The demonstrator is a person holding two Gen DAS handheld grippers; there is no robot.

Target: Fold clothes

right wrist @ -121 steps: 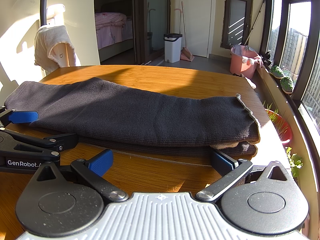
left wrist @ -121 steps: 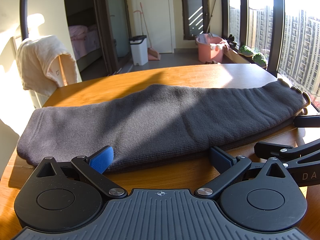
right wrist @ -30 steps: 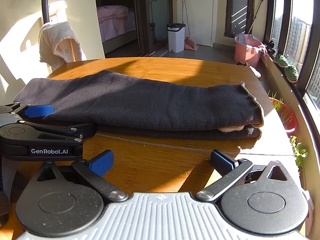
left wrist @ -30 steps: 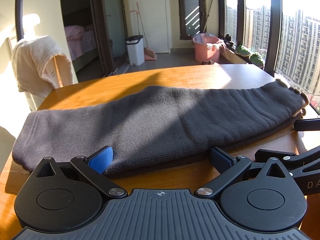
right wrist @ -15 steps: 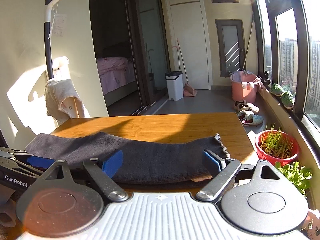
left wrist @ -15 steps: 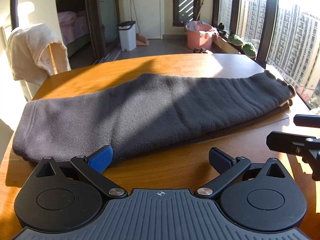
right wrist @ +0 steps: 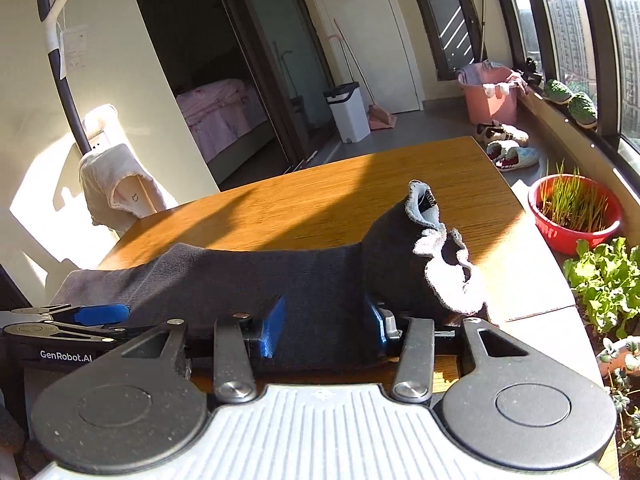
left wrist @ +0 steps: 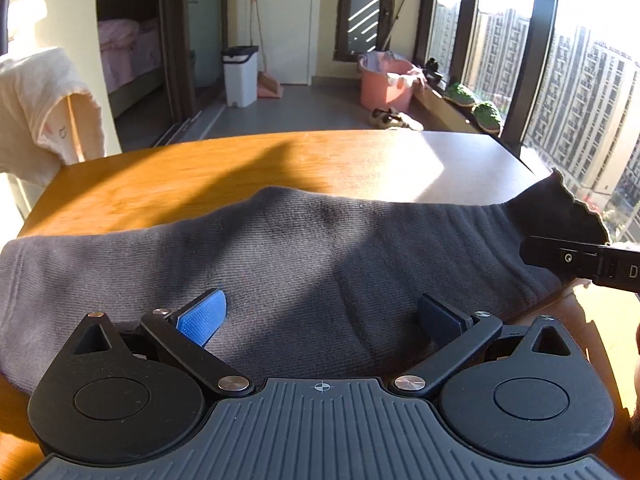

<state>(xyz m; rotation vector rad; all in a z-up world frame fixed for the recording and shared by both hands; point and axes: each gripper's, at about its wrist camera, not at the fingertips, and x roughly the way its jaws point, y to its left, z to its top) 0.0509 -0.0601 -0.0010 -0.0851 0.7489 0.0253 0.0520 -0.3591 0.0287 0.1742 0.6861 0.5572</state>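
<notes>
A dark grey knitted garment [left wrist: 304,256], folded into a long band, lies across the wooden table [left wrist: 248,172]. My left gripper [left wrist: 322,314] is open, its blue pads over the garment's near edge at the left-middle. My right gripper [right wrist: 322,330] is shut on the garment's right end [right wrist: 400,264] and lifts it off the table; the scalloped hem [right wrist: 452,276] curls up past the fingers. The right gripper's body shows in the left wrist view [left wrist: 580,266] at the far right. The left gripper shows in the right wrist view [right wrist: 80,318] at the left.
A chair with a cream towel [left wrist: 44,108] stands at the table's left end. A red pot of grass [right wrist: 574,212] and green plants [right wrist: 608,280] sit by the window beyond the table's right edge. A pink tub [left wrist: 386,84] and white bin [left wrist: 240,76] stand on the floor behind.
My right gripper moved in, closed on the garment's right end and raised it. My left gripper moved forward over the garment's near edge and stayed open.
</notes>
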